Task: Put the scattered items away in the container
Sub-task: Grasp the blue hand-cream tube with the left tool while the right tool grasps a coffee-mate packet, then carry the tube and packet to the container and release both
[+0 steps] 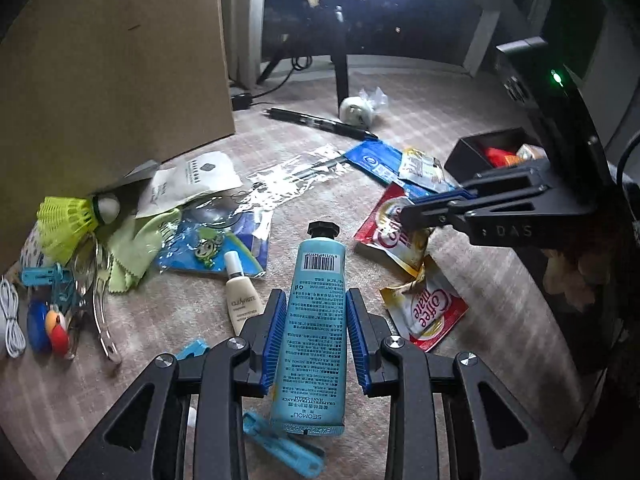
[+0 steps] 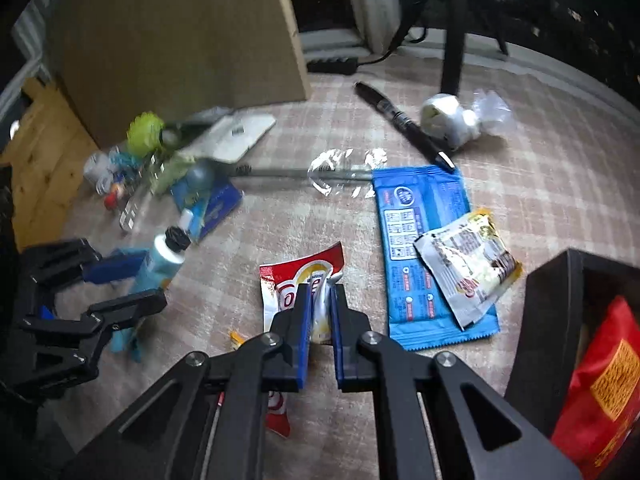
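My left gripper (image 1: 317, 292) is shut on a teal hand cream tube (image 1: 318, 340), cap pointing away; its blue pads press both sides of the tube. The right wrist view shows that same tube (image 2: 160, 264) tilted in the left gripper (image 2: 140, 282) above the cloth. My right gripper (image 2: 322, 288) is shut on a red and white Coffee mate sachet (image 2: 298, 276), pinching its crumpled middle. From the left wrist view the right gripper (image 1: 412, 210) shows on that sachet (image 1: 380, 232). The black container (image 2: 552, 312) stands at the right with a red packet (image 2: 600, 380) inside.
A second Coffee mate sachet (image 1: 428, 312), a blue wipes pack (image 2: 428, 248) under a yellow sachet (image 2: 468, 264), a black pen (image 2: 404, 128) and a wrapped ball (image 2: 452, 120) lie on the checked cloth. A large cardboard box (image 1: 120, 60) stands back left, with a yellow shuttlecock (image 1: 68, 224), clips and small clutter beside it.
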{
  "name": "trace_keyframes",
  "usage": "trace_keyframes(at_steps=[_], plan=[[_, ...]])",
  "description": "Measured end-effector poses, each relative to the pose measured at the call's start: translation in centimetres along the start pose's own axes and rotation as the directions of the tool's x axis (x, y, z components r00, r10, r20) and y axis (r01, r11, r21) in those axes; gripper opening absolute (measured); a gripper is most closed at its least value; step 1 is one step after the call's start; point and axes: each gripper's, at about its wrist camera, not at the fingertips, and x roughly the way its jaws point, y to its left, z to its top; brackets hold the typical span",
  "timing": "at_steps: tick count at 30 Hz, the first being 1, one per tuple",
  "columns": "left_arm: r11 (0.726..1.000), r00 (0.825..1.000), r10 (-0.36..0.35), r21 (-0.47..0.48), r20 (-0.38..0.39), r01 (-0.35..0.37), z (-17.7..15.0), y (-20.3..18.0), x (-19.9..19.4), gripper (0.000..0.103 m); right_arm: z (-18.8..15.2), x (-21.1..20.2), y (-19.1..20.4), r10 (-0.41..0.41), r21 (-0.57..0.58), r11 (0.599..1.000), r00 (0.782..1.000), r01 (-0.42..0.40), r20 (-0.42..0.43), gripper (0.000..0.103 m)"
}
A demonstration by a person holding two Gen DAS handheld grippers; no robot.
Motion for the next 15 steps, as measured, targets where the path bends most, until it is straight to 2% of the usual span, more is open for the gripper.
trace_keyframes(at_steps=[10, 15], plan=[[0.997, 0.997, -0.029, -0.068, 0.071, 0.034, 0.7, -1.6, -2.7, 0.029, -1.7, -5.9, -1.5, 0.04, 0.097, 0.994, 0.988, -0.054, 0.147, 0.009], [0.996, 0.993, -0.064, -0.051, 0.101, 0.069, 1.9, -4.2, -3.3, 0.029, -3.4, -8.9, -3.1, 0.003, 0.142, 0.989, 0.981, -0.031, 0.196, 0.009]])
